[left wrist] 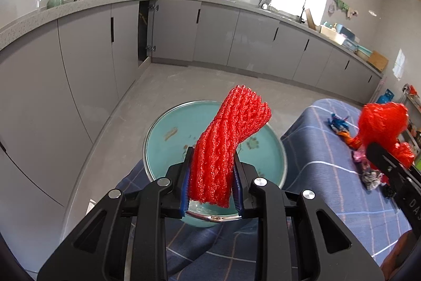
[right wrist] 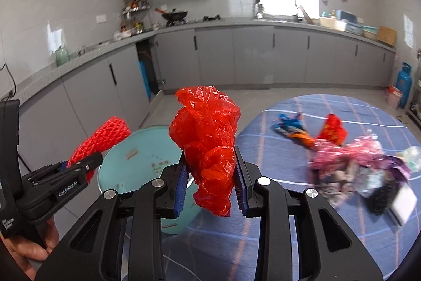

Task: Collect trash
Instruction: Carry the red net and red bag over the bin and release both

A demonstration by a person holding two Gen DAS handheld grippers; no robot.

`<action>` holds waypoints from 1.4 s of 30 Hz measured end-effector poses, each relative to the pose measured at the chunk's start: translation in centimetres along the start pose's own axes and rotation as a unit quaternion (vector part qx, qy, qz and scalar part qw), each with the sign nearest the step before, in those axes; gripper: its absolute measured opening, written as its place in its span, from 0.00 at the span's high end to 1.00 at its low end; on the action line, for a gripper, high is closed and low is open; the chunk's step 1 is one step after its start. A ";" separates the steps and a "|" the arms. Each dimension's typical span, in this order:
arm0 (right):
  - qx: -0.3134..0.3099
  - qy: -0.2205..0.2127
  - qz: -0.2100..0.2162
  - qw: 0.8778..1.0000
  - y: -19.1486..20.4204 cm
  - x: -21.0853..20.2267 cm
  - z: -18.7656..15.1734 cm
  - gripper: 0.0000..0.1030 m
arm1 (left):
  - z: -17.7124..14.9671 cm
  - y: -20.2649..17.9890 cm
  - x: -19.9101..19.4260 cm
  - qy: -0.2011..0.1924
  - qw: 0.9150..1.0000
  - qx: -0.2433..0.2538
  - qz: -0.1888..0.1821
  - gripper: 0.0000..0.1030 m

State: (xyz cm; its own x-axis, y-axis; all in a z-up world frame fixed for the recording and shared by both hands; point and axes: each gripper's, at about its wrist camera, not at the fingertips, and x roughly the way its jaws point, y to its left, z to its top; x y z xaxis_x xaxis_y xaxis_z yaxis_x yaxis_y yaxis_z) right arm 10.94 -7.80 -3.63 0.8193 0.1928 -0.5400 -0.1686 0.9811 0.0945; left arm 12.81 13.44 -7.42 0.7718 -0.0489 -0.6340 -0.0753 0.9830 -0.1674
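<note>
My left gripper (left wrist: 212, 165) is shut on a red foam net sleeve (left wrist: 223, 146) and holds it above a teal basin (left wrist: 163, 133). The sleeve (right wrist: 102, 140) and left gripper (right wrist: 92, 162) also show at the left of the right wrist view. My right gripper (right wrist: 210, 165) is shut on a crumpled red plastic bag (right wrist: 210, 138), held near the basin's (right wrist: 123, 173) right rim. In the left wrist view the bag (left wrist: 381, 123) and right gripper (left wrist: 379, 152) show at the right edge. A heap of wrappers (right wrist: 355, 170) lies on the blue checked tablecloth (right wrist: 329, 228).
Blue and orange wrappers (right wrist: 294, 128) and a red wrapper (right wrist: 332, 129) lie further back on the table. Grey kitchen cabinets (right wrist: 252, 57) run along the walls, one door open. A blue gas cylinder (right wrist: 404, 83) stands at the far right.
</note>
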 end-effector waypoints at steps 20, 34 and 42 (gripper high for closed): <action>-0.020 0.108 0.037 0.993 4.3 10.8 -0.8 0.69 | -0.4 3.0 5.9 0.052 0.998 -0.017 0.025 0.75; -0.033 0.125 0.055 0.990 5.3 12.8 -0.8 0.42 | -0.8 4.0 6.9 0.068 0.997 -0.021 0.023 0.65; -0.032 0.109 0.054 0.992 4.6 11.3 -0.1 0.41 | -0.6 4.0 5.8 0.054 0.998 -0.016 0.041 0.40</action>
State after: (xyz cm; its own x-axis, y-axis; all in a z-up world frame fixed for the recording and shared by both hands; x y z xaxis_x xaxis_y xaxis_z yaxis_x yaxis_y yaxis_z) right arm 19.41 -1.08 -9.36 0.6584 0.2829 -0.6975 -0.2892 0.9506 0.1125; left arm 16.58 16.96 -12.26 0.6893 0.0105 -0.7244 -0.1569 0.9783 -0.1351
